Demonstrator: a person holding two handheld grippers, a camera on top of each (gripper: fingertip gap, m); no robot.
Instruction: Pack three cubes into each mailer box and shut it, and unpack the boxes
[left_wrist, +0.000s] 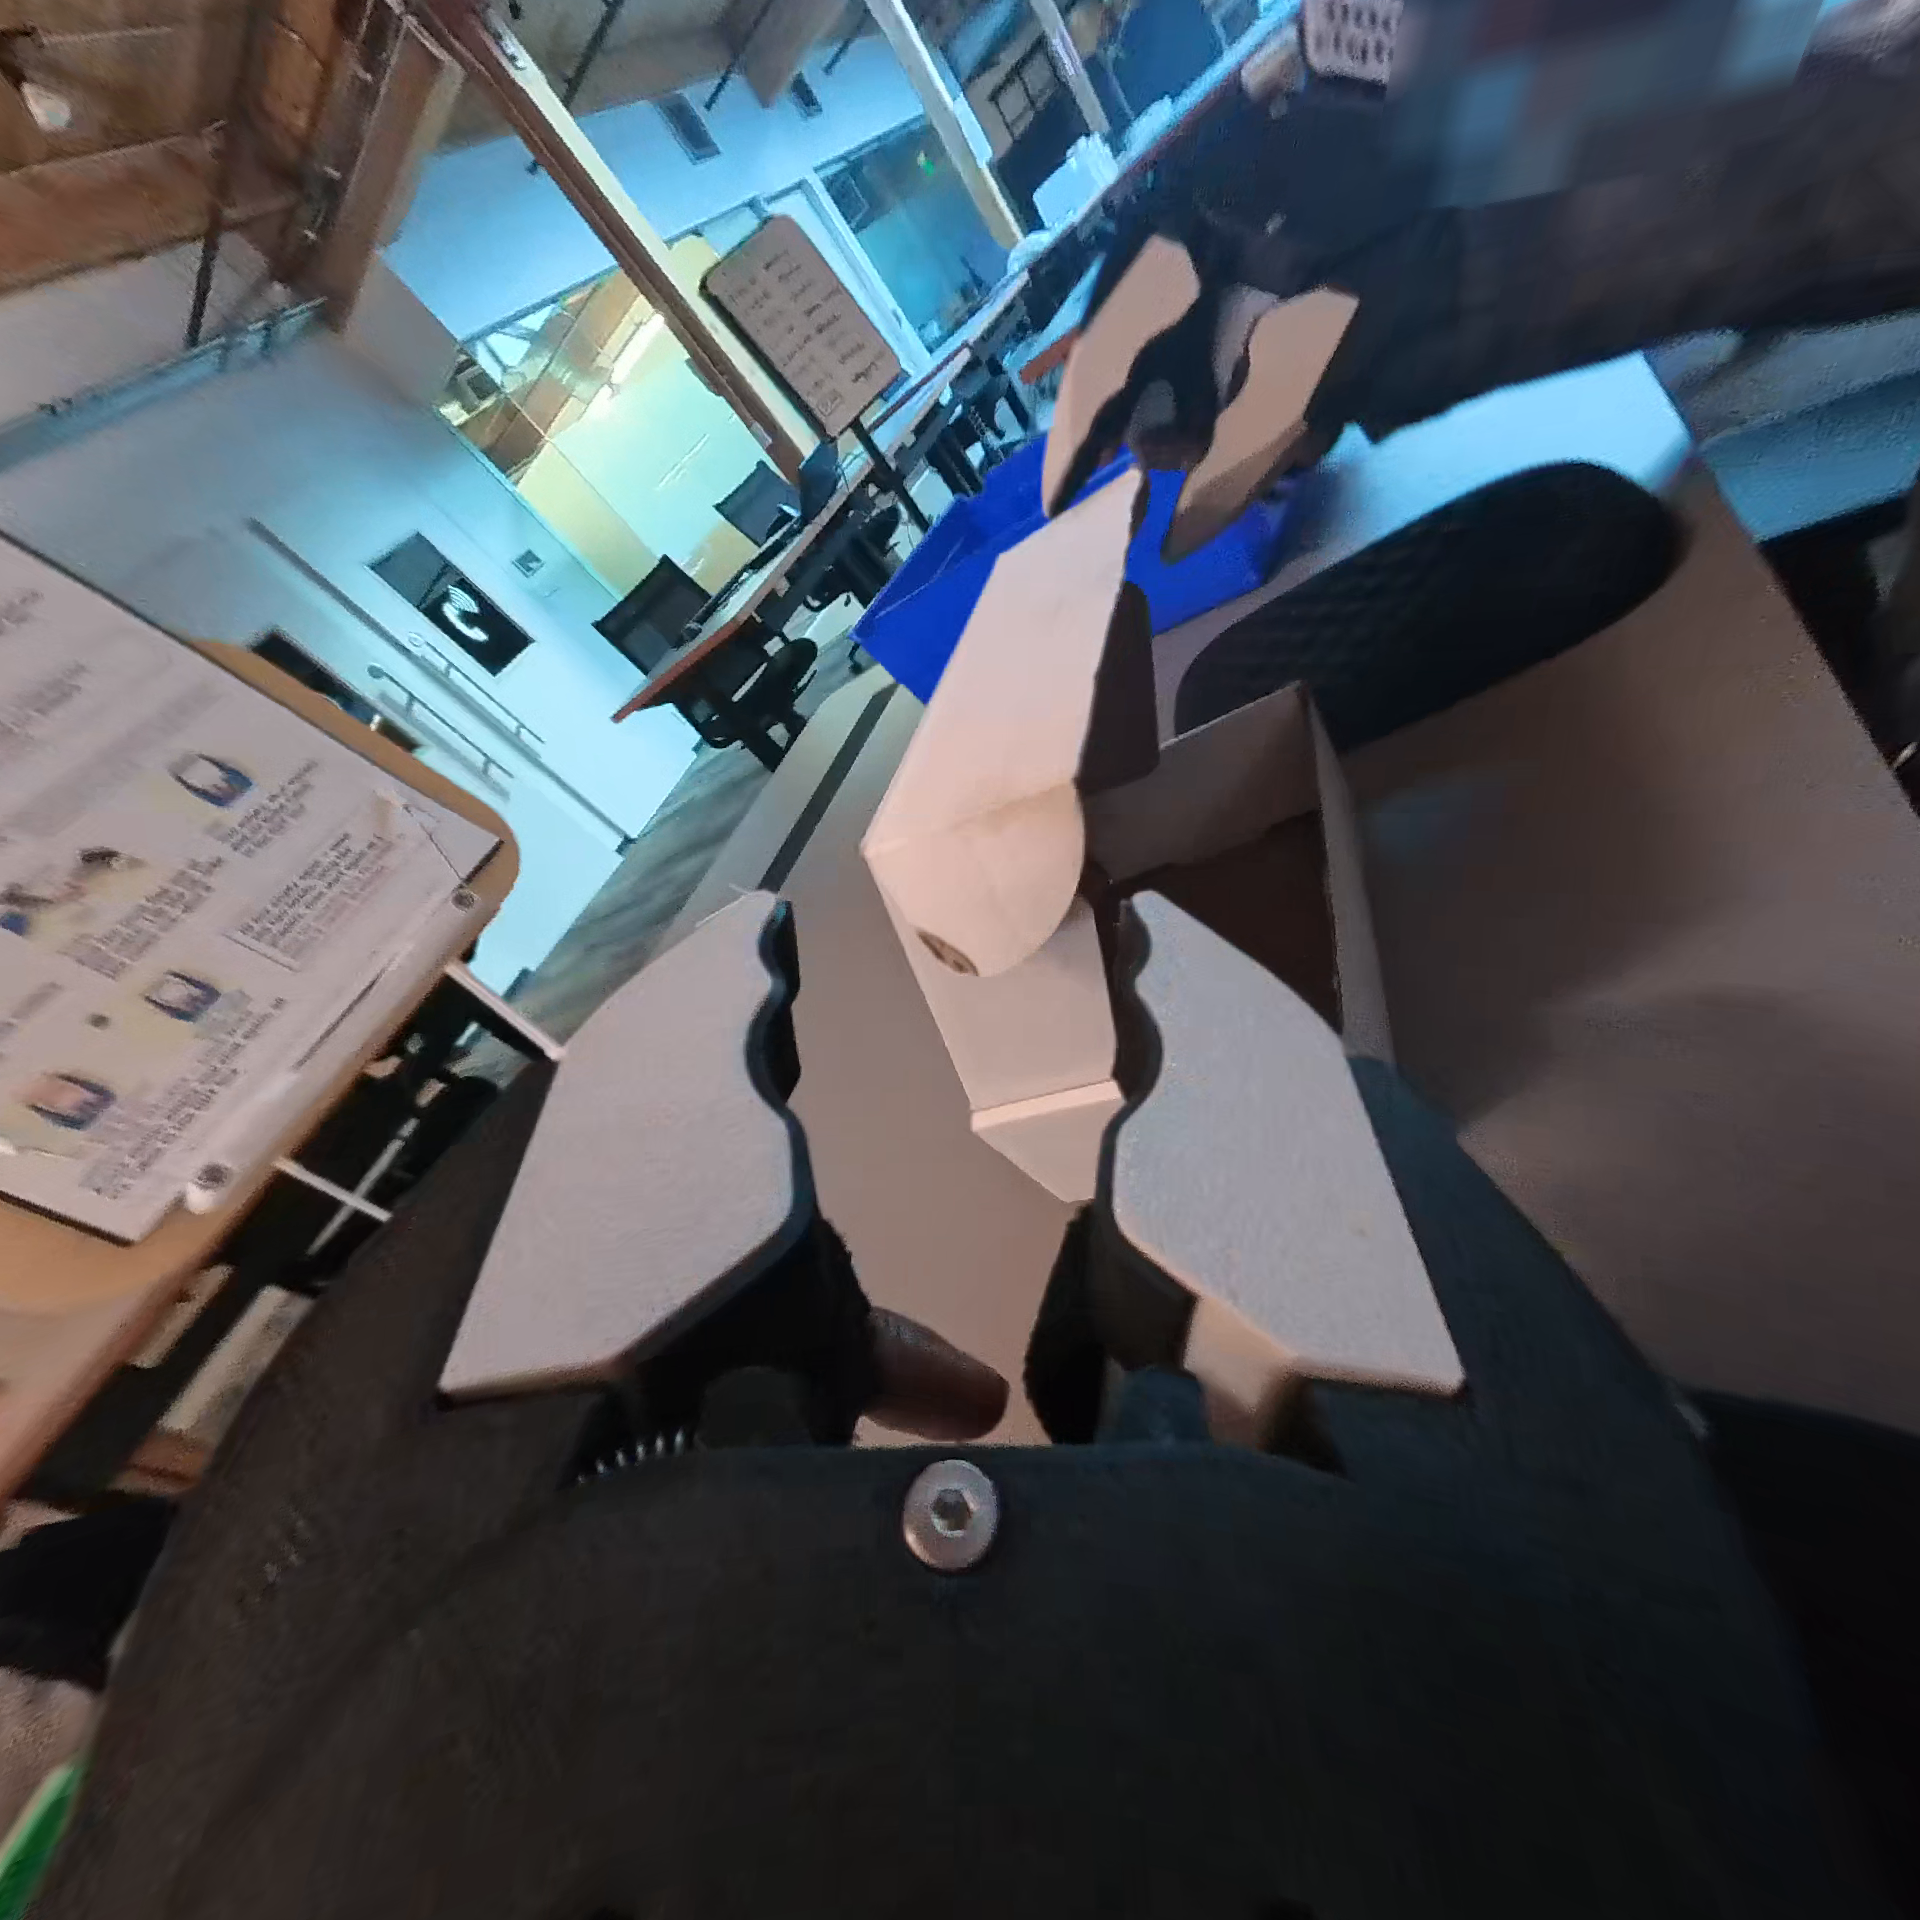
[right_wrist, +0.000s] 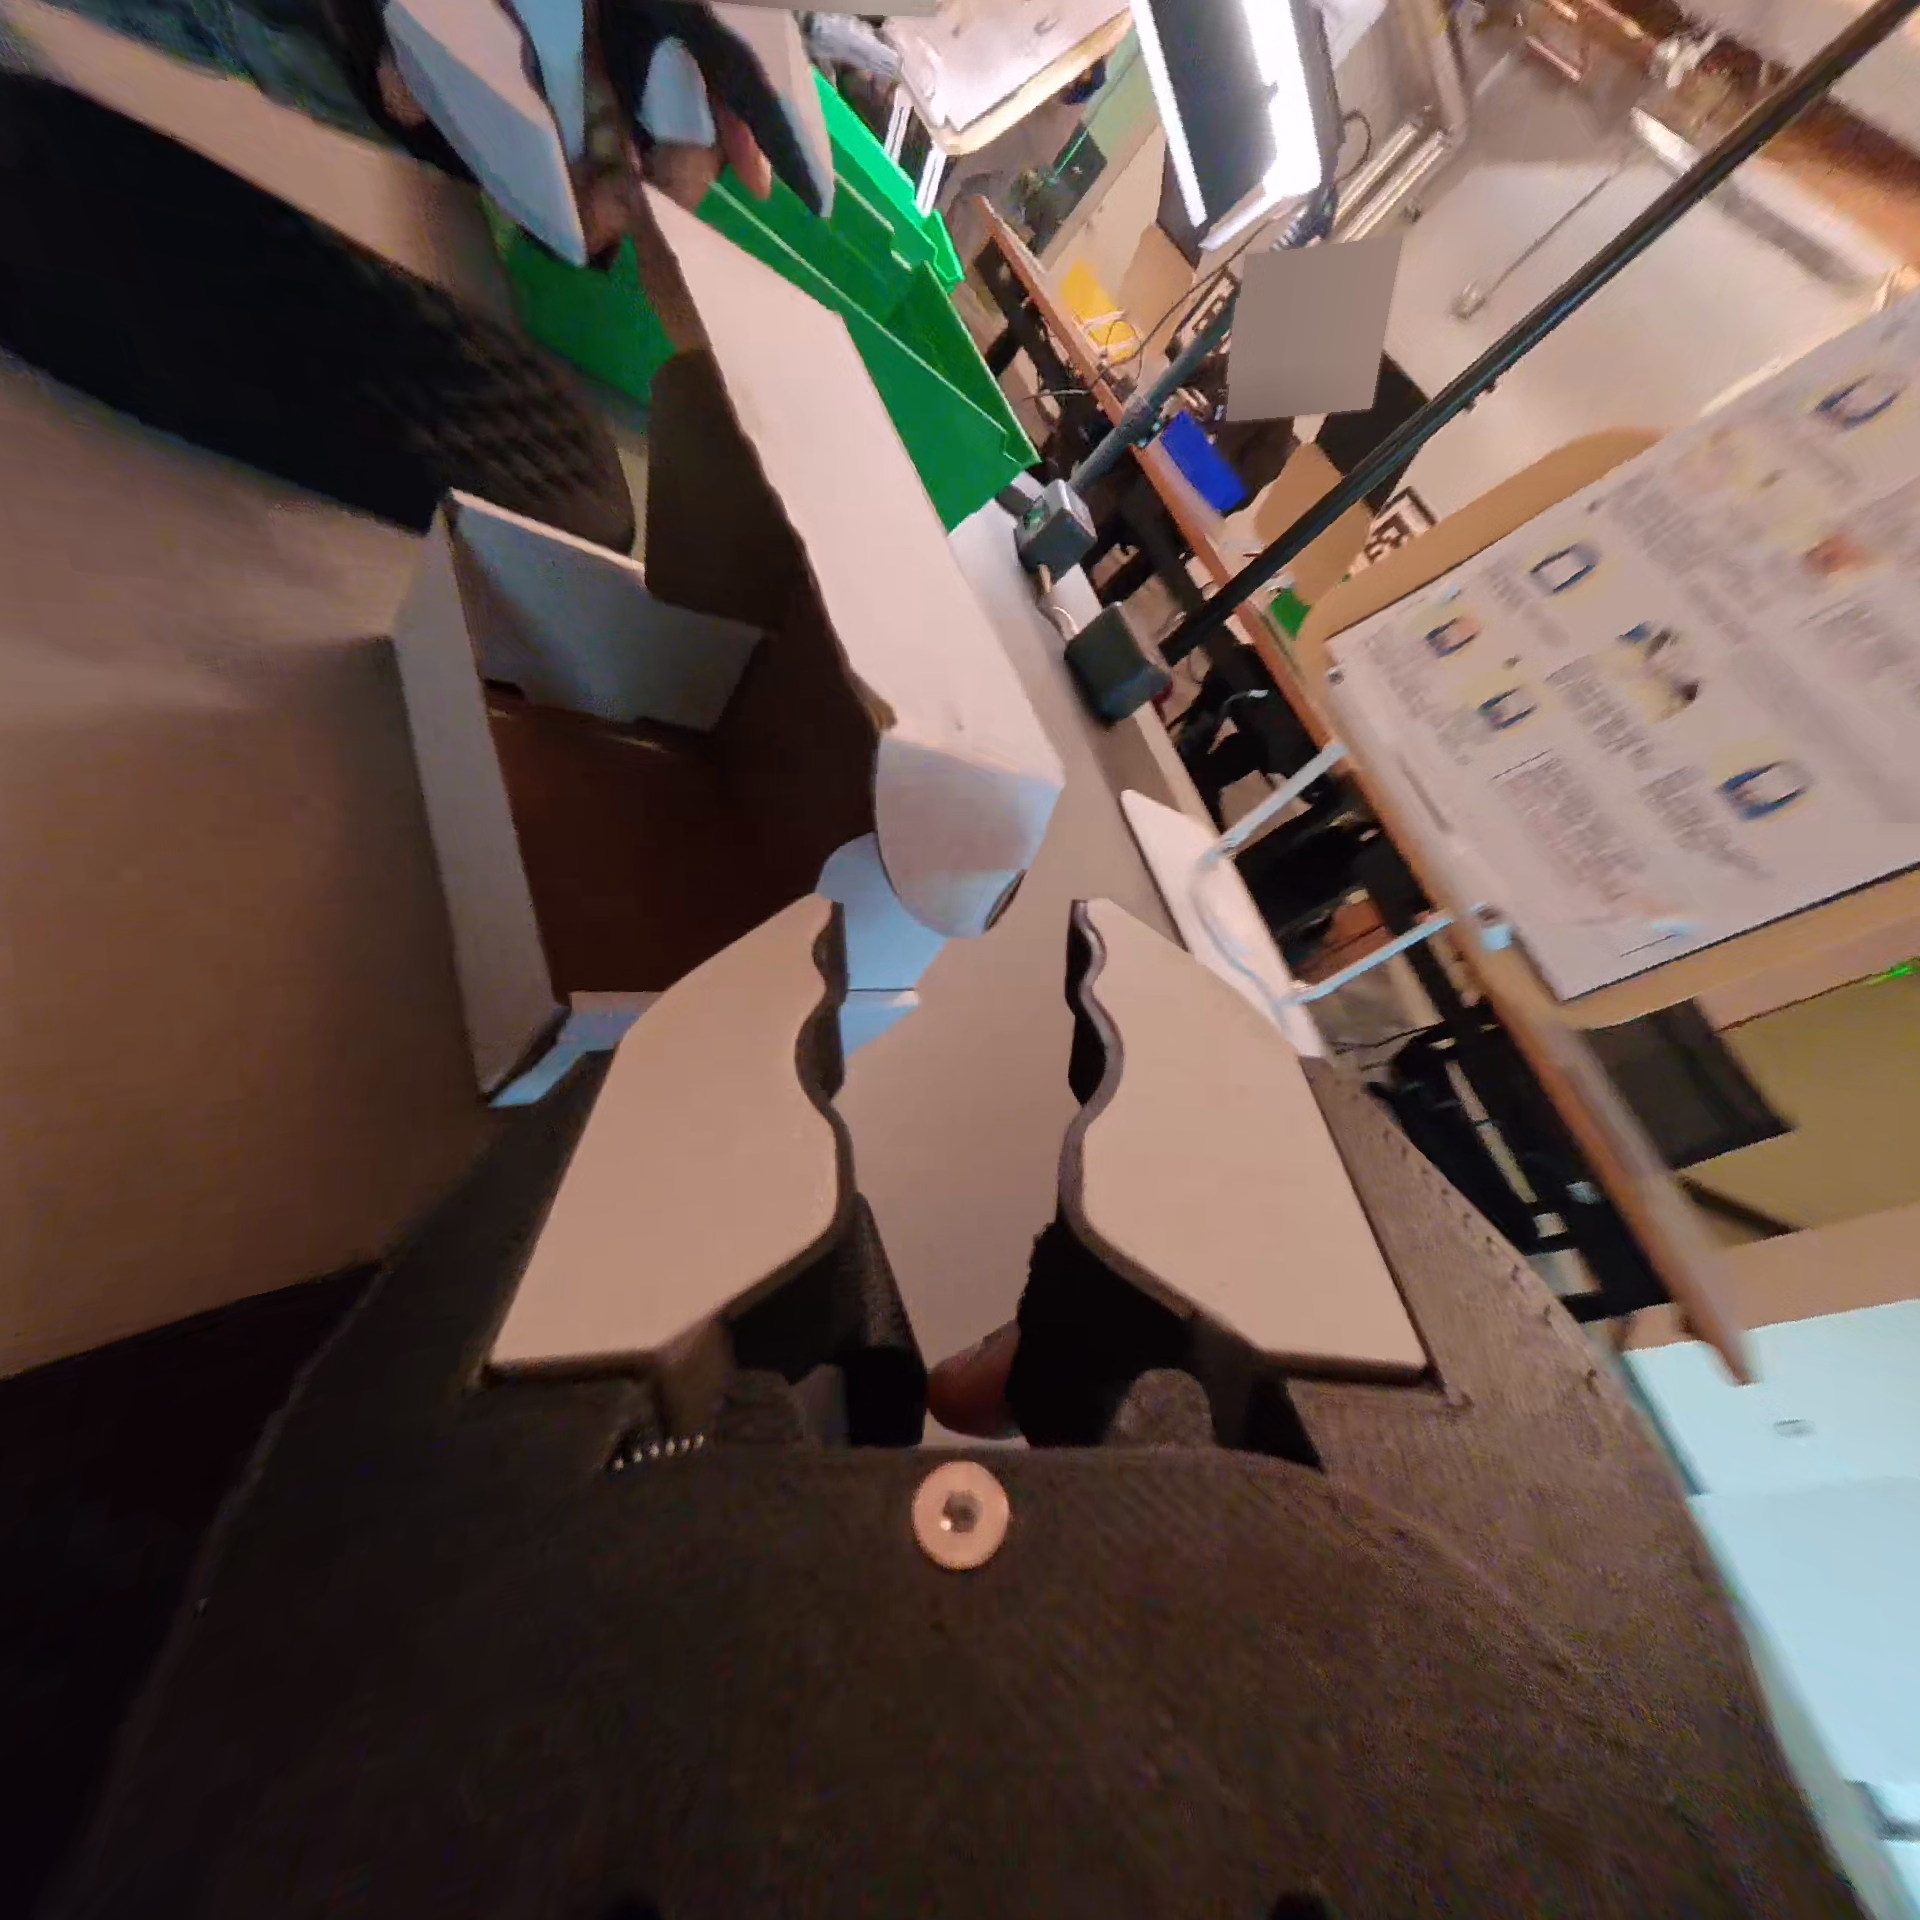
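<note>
A white mailer box (left_wrist: 1621, 935) lies on the table, its lid partly lowered over a dark inside where no cubes show. The lid's long front flap (left_wrist: 1008, 748) runs between my two grippers. My left gripper (left_wrist: 948, 920) is open, with the flap's near end between its fingertips, close to the right finger. My right gripper (left_wrist: 1117, 509) is open at the flap's far end. In the right wrist view my right gripper (right_wrist: 951, 920) is open just behind the flap's rolled end (right_wrist: 961, 831), the box (right_wrist: 208, 883) is on its left, and my left gripper (right_wrist: 623, 187) is at the far end.
A black mesh pad (left_wrist: 1455, 582) lies behind the box. A blue bin (left_wrist: 1049, 582) stands beyond the box in the left view, a green bin (right_wrist: 894, 353) in the right view. A board with an instruction sheet (right_wrist: 1662, 675) stands beside the table. Small grey devices (right_wrist: 1112, 665) sit on the table edge. The grippers' ends are close to 20 centimeters from one another.
</note>
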